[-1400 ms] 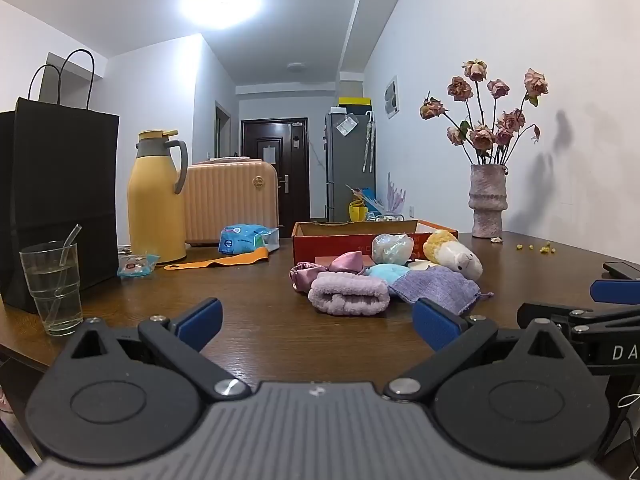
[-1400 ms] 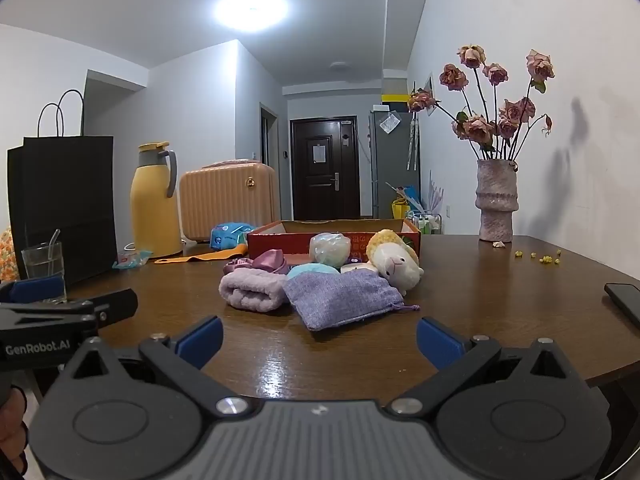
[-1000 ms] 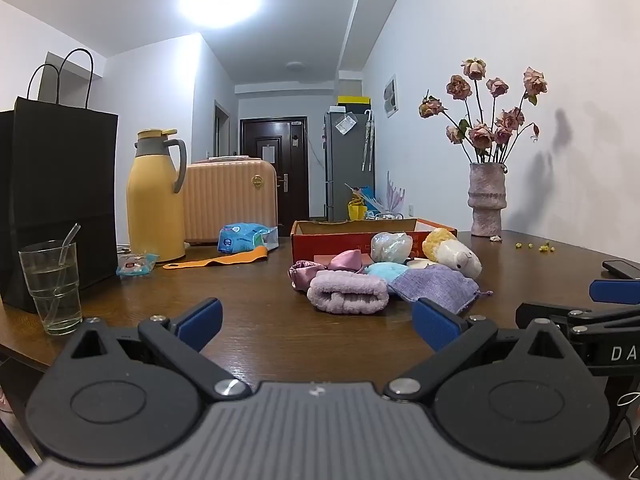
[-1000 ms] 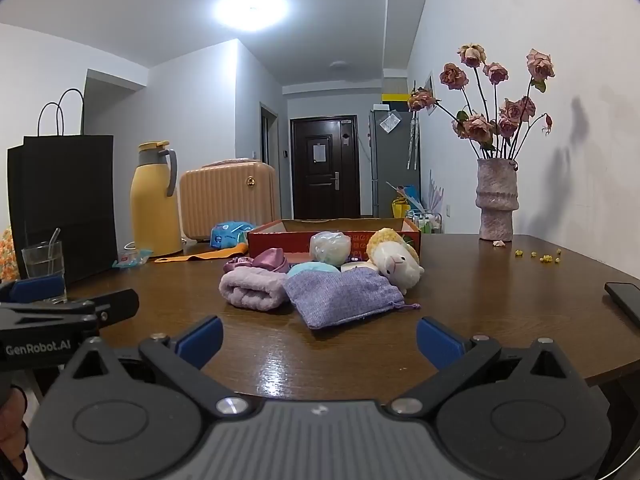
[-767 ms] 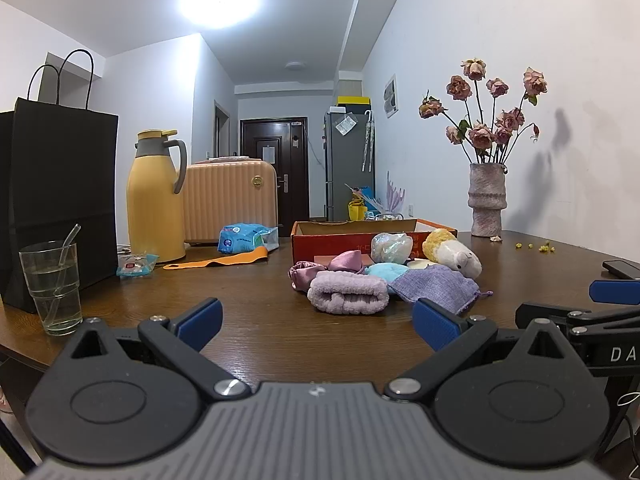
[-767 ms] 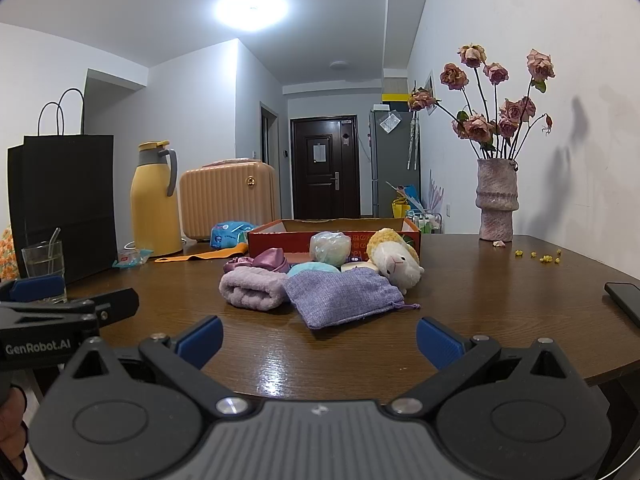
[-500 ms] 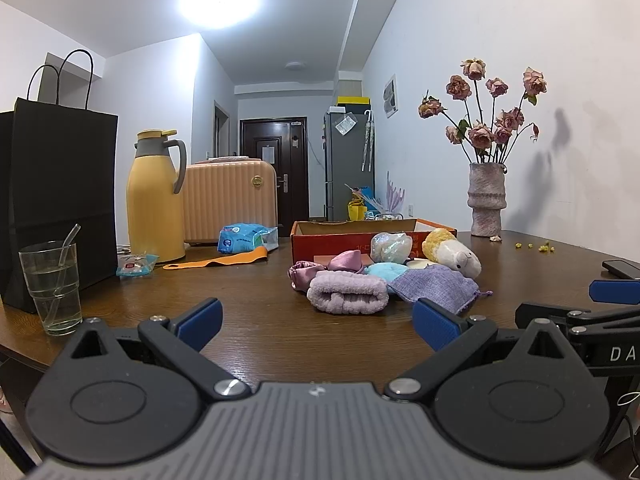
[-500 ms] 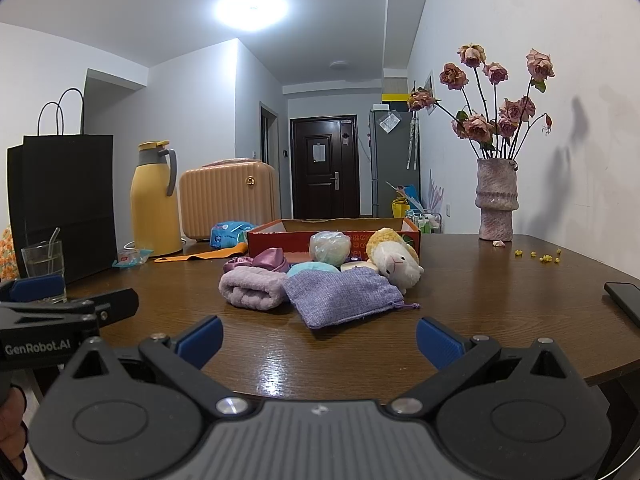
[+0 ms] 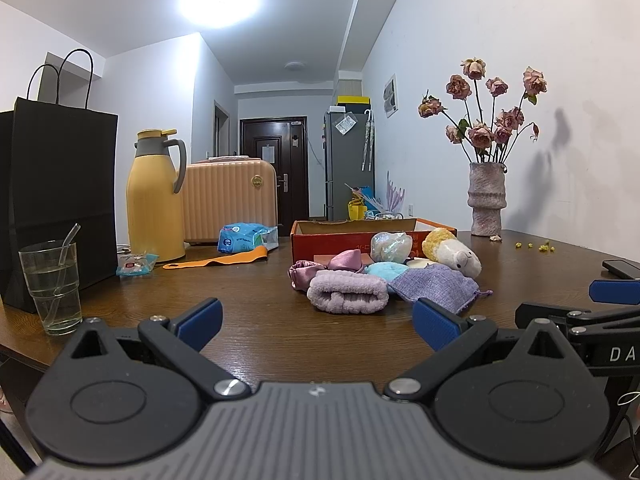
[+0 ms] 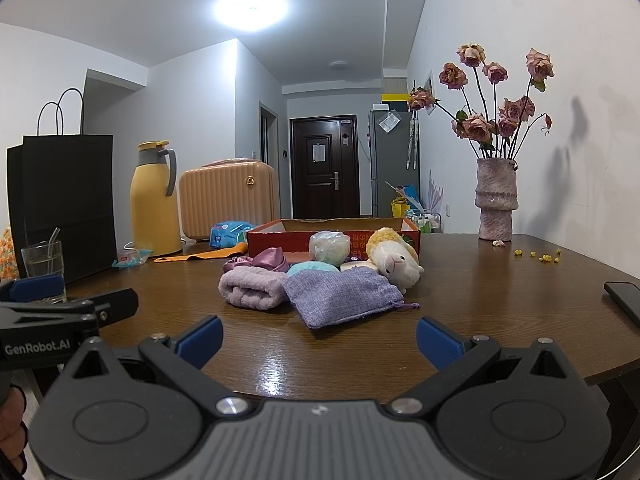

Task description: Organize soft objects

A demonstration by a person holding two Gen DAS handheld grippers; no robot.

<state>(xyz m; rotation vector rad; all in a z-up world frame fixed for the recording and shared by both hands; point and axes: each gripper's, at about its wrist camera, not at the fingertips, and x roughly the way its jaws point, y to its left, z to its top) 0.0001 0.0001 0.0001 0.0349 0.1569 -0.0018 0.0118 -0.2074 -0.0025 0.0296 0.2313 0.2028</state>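
A pile of soft things lies mid-table in front of an orange cardboard box point(image 9: 332, 236) point(image 10: 276, 235): a rolled lilac towel point(image 9: 347, 297) point(image 10: 251, 291), a purple cloth pouch point(image 9: 434, 285) point(image 10: 340, 296), a pink satin scrunchie point(image 9: 310, 272) point(image 10: 264, 261), a light blue puff point(image 9: 385, 270) point(image 10: 312, 269), a pale iridescent ball point(image 9: 390, 245) point(image 10: 330, 246) and a plush alpaca point(image 9: 452, 254) point(image 10: 394, 258). My left gripper point(image 9: 316, 322) hangs open near the table's front edge, short of the towel. Just as wide open, my right gripper point(image 10: 318, 338) faces the pouch, empty.
At the left stand a black paper bag point(image 9: 60, 184), a glass of water with a straw point(image 9: 52, 284), a yellow thermos point(image 9: 154, 200) and a peach case point(image 9: 230, 200). A vase of dried roses point(image 10: 496, 200) is back right. A phone point(image 10: 624, 300) lies at the right edge.
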